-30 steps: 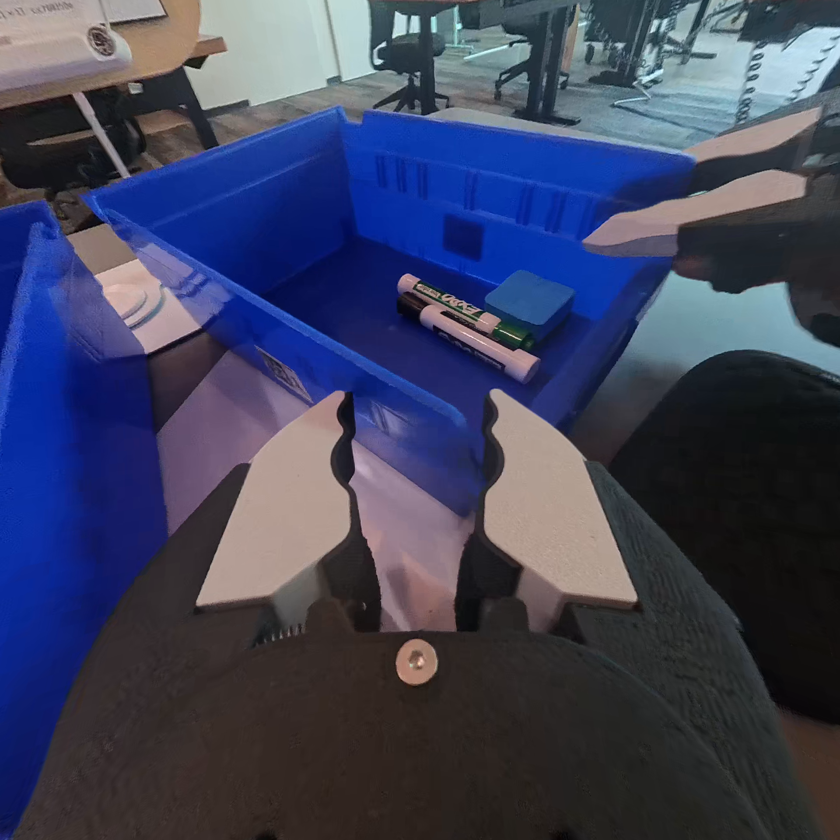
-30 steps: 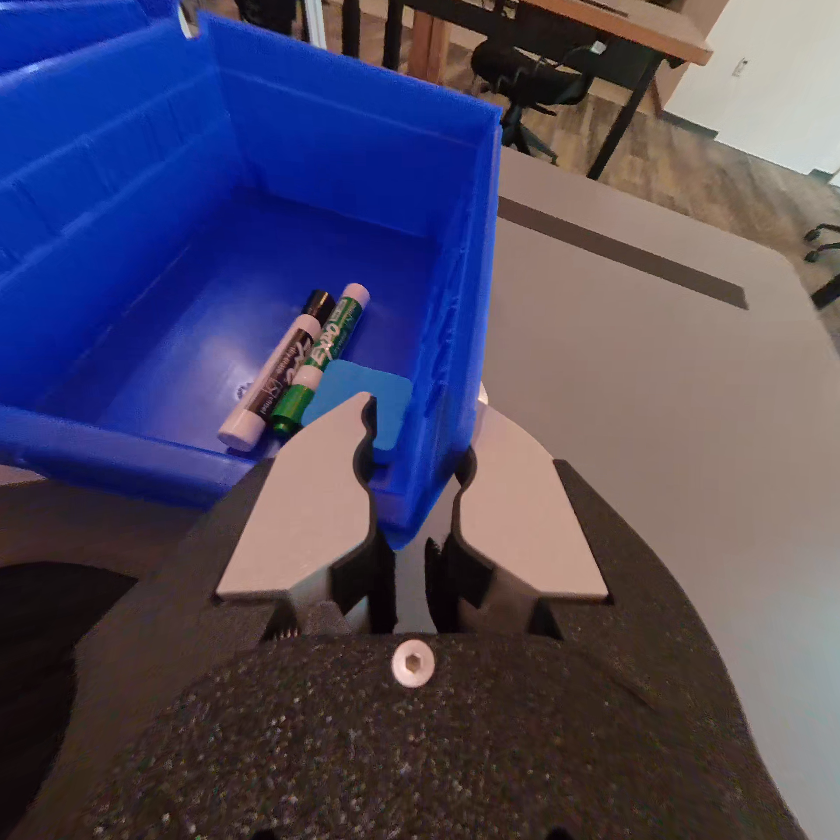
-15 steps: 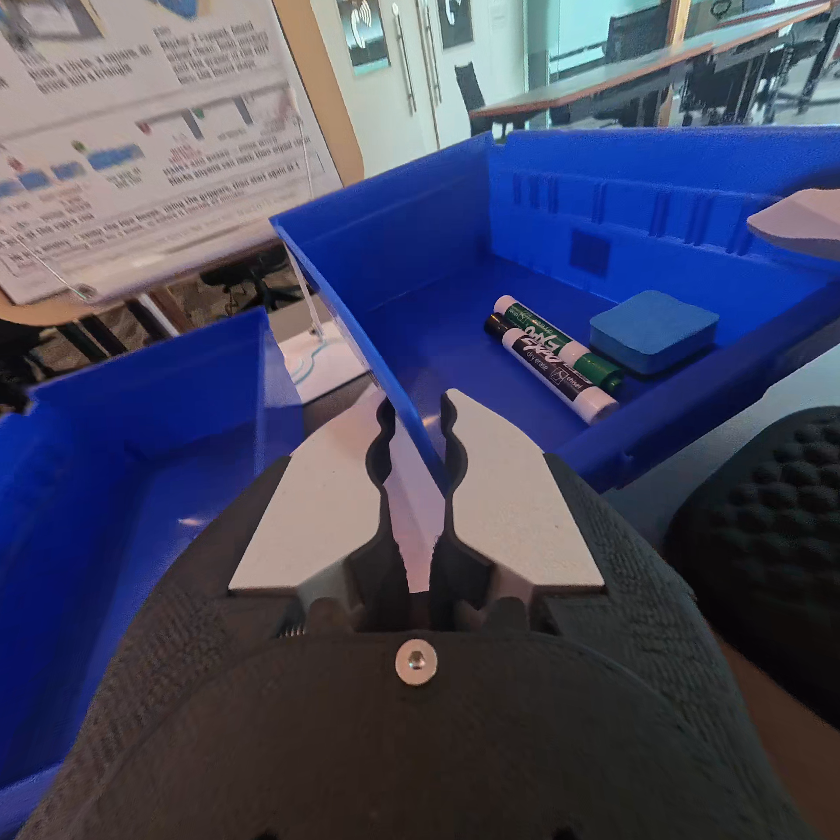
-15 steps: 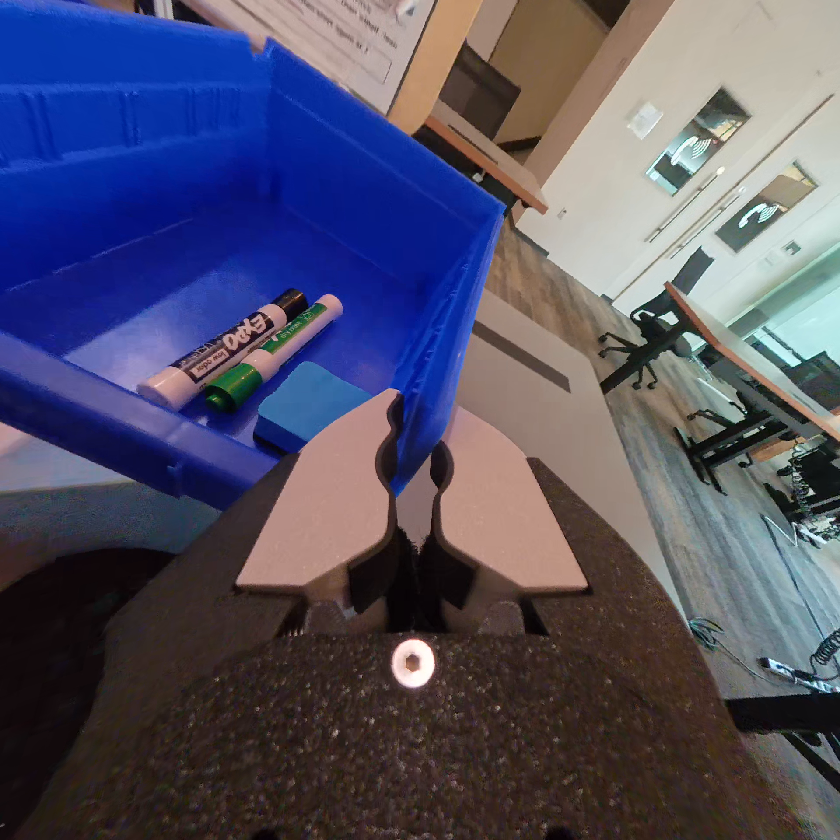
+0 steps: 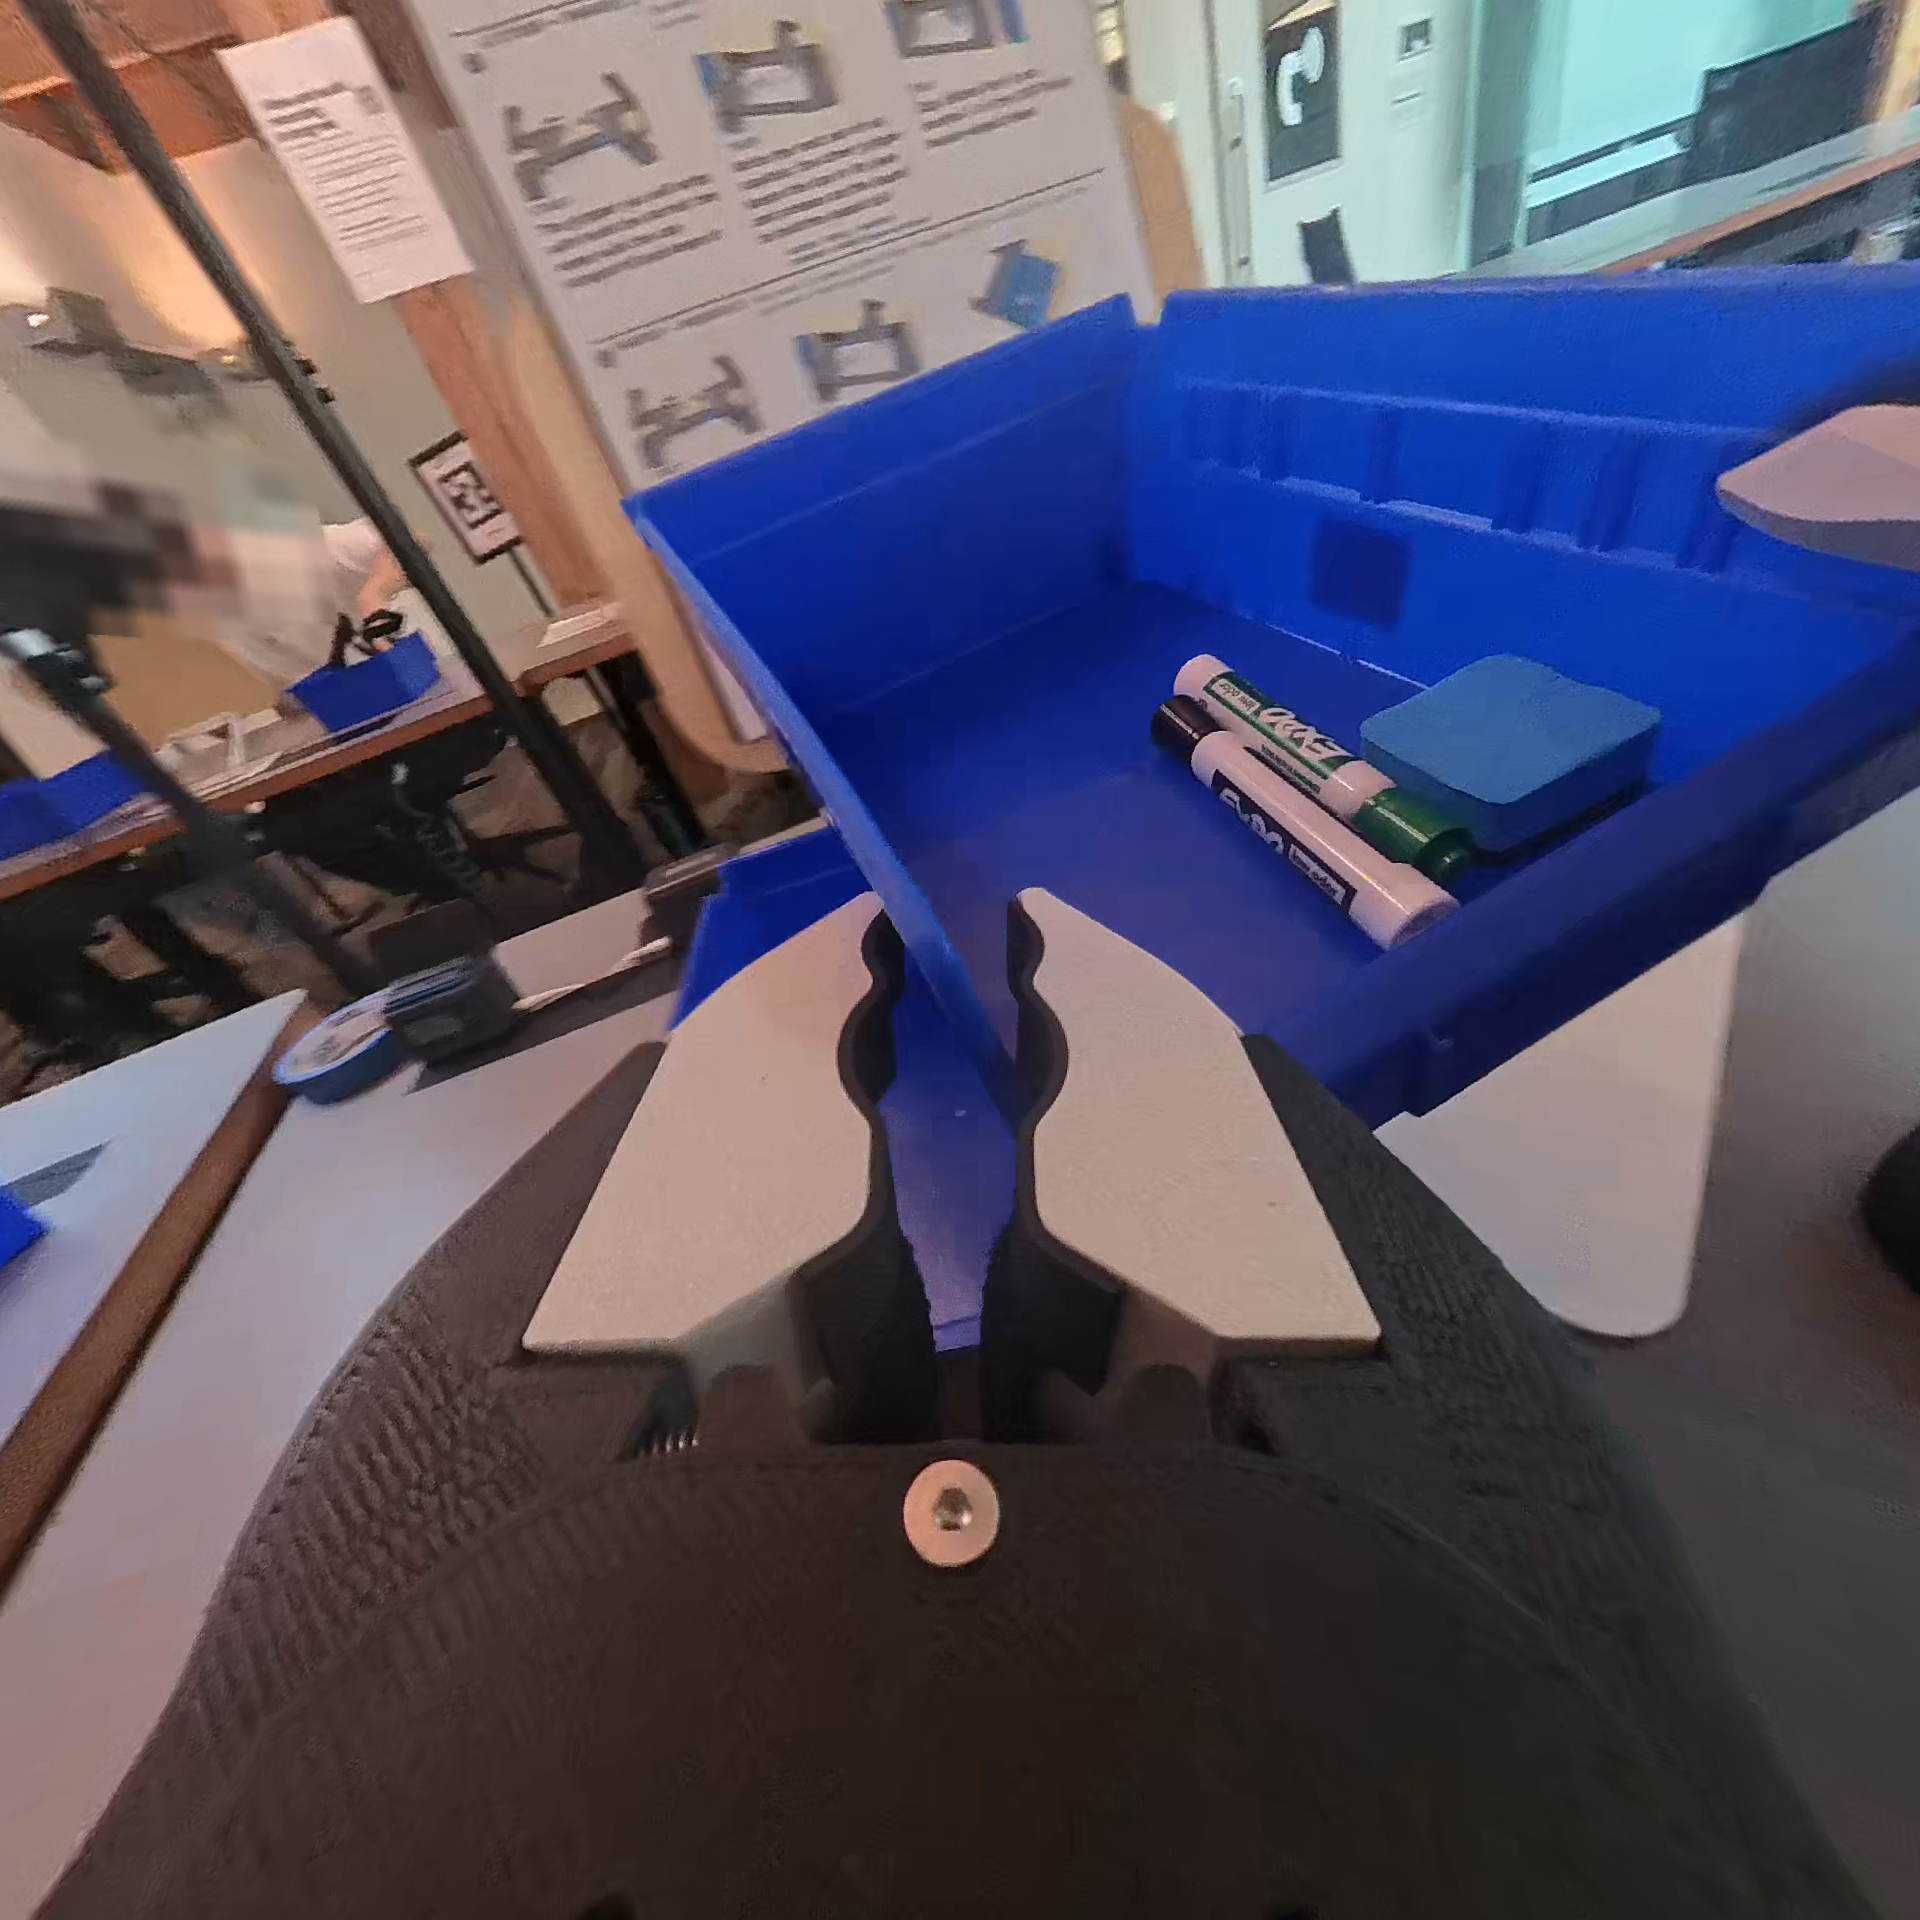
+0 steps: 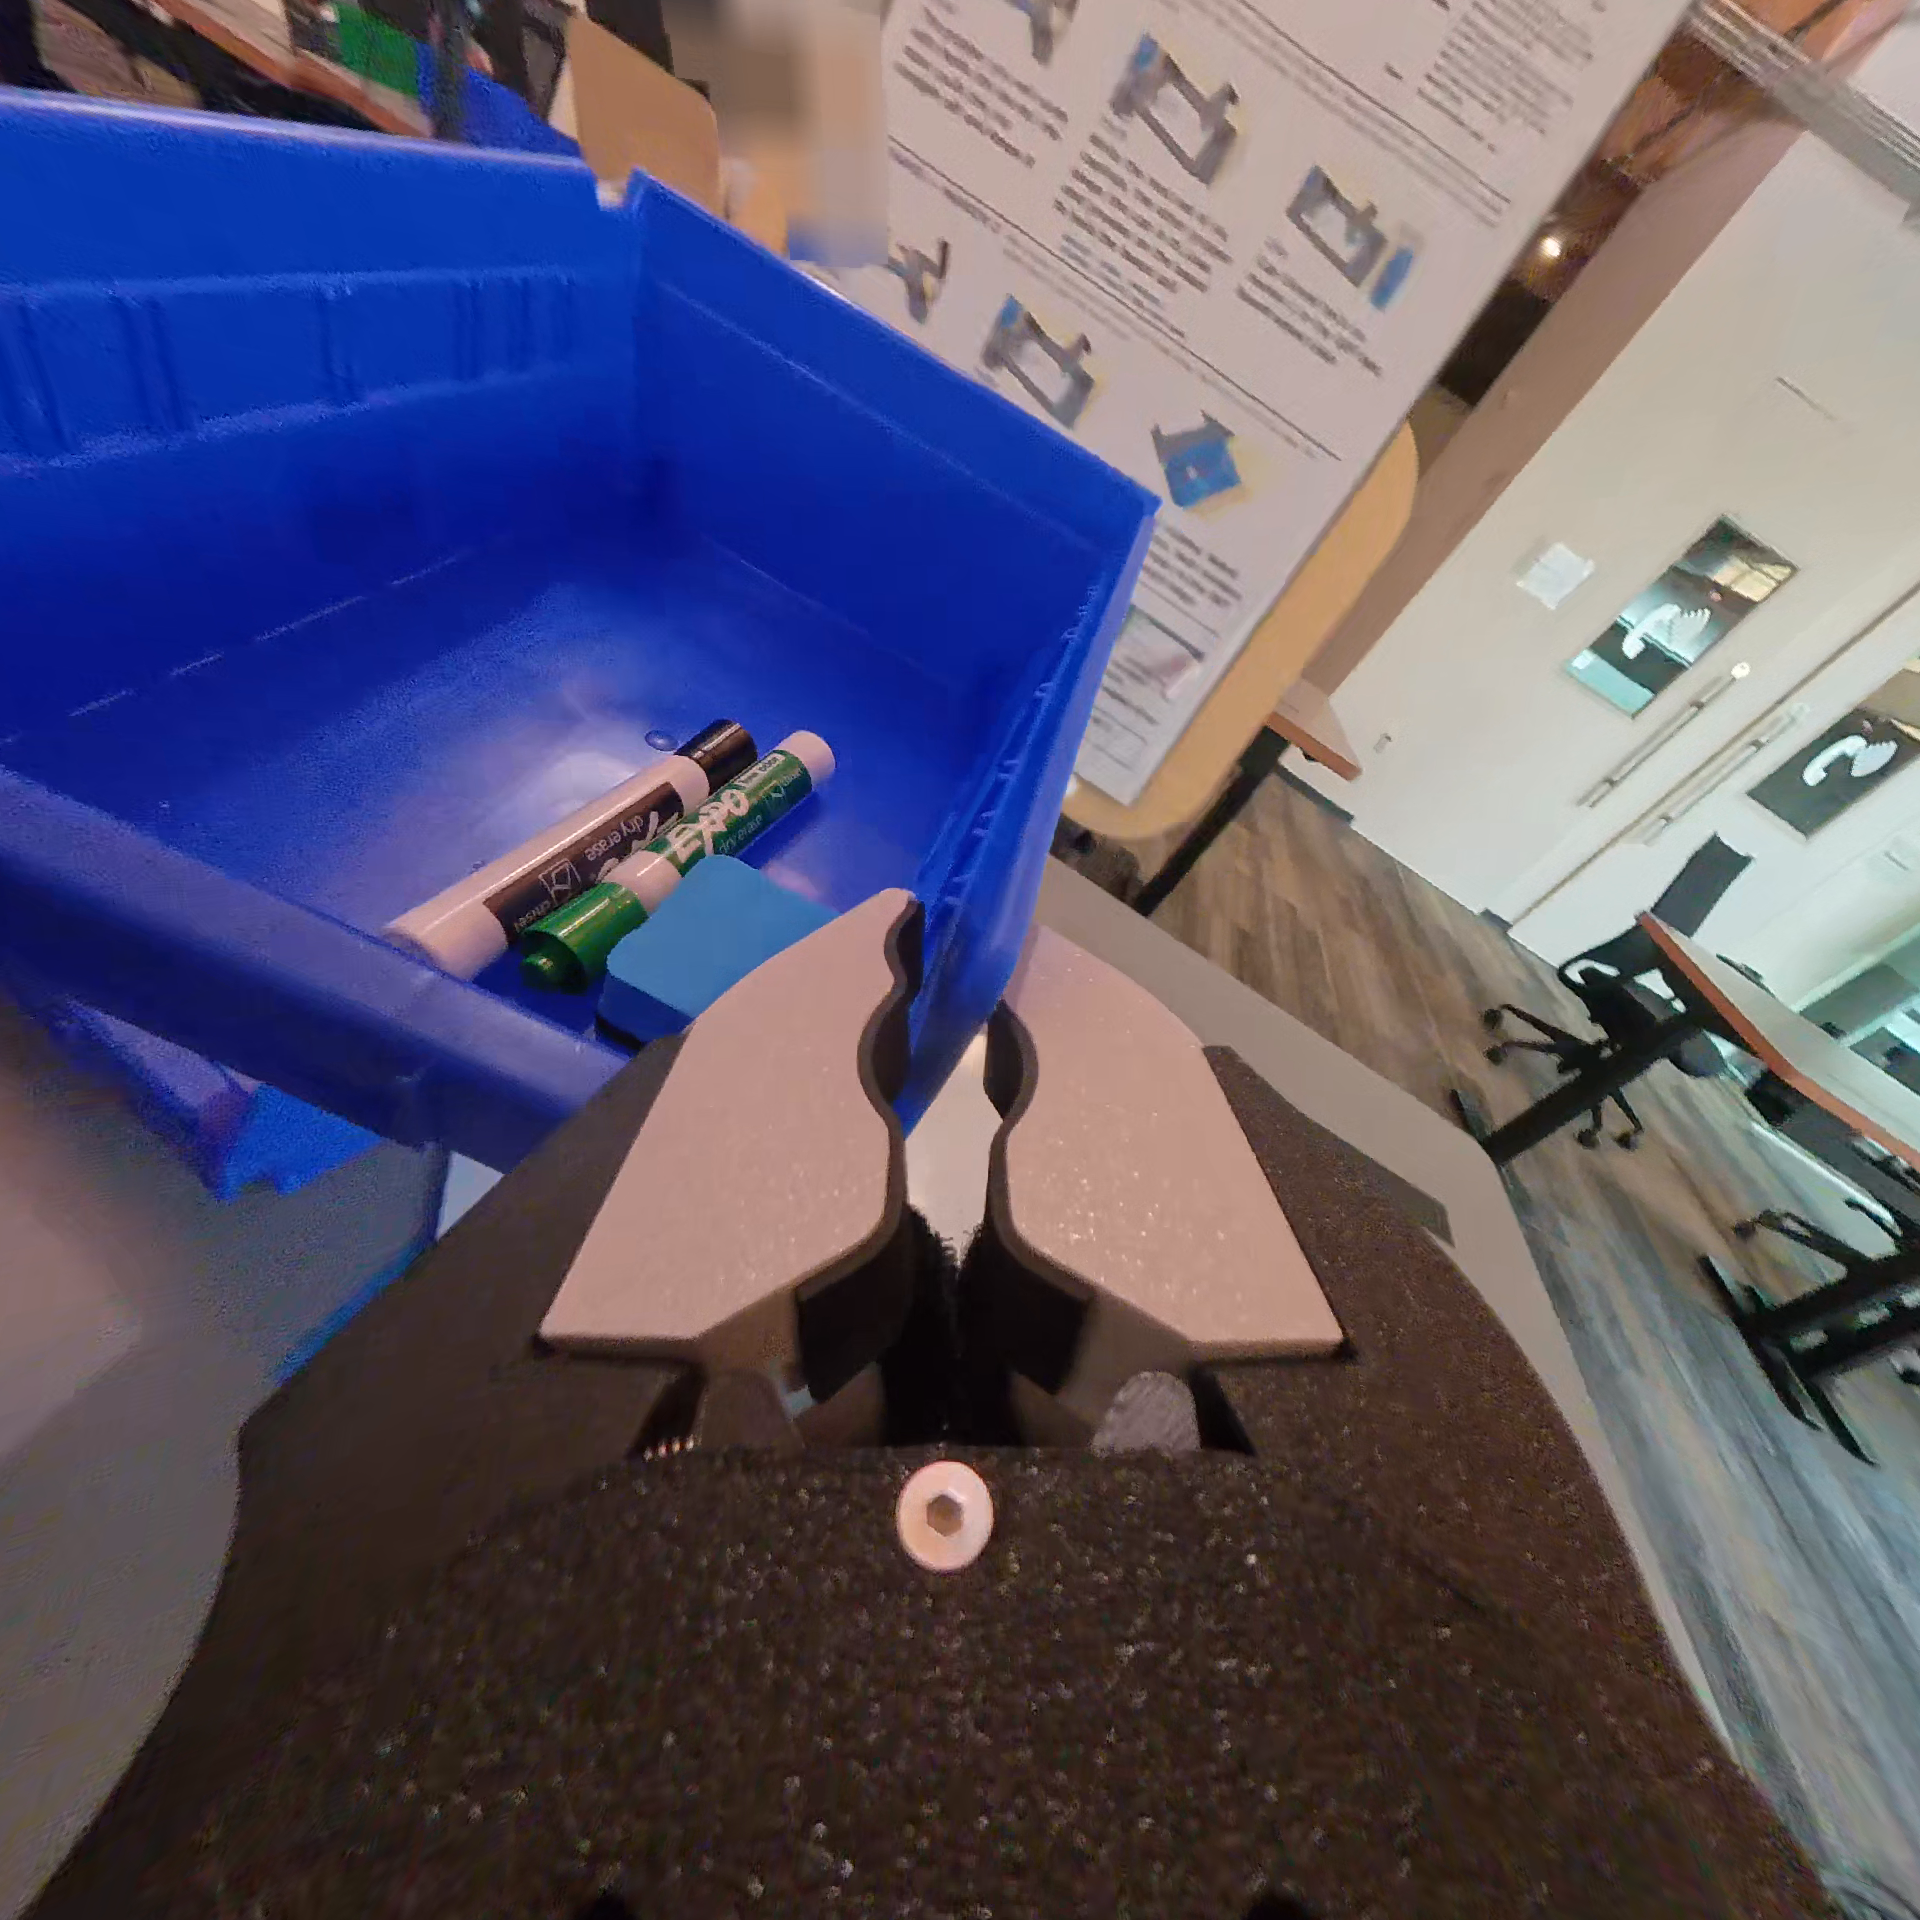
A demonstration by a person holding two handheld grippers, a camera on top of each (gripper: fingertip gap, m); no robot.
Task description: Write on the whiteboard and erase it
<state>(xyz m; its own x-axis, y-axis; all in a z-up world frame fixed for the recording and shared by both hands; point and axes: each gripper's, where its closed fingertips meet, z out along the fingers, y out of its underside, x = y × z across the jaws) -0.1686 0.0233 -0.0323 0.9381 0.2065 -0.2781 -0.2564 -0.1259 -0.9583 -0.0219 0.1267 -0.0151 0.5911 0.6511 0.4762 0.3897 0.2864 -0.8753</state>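
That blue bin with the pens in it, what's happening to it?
A person is holding the blue bin off the table with two hand-held grippers. The left gripper clamps one side wall, the right gripper the opposite one. Inside lie a black marker, a green marker and a blue eraser, all untouched.

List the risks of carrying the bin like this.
The bin is tilted, held only by thin side walls: the left gripper pinches one, the right gripper the other. A wall could slip out.

The markers and eraser lie loose against the low front lip. More tilt could probably spill them.
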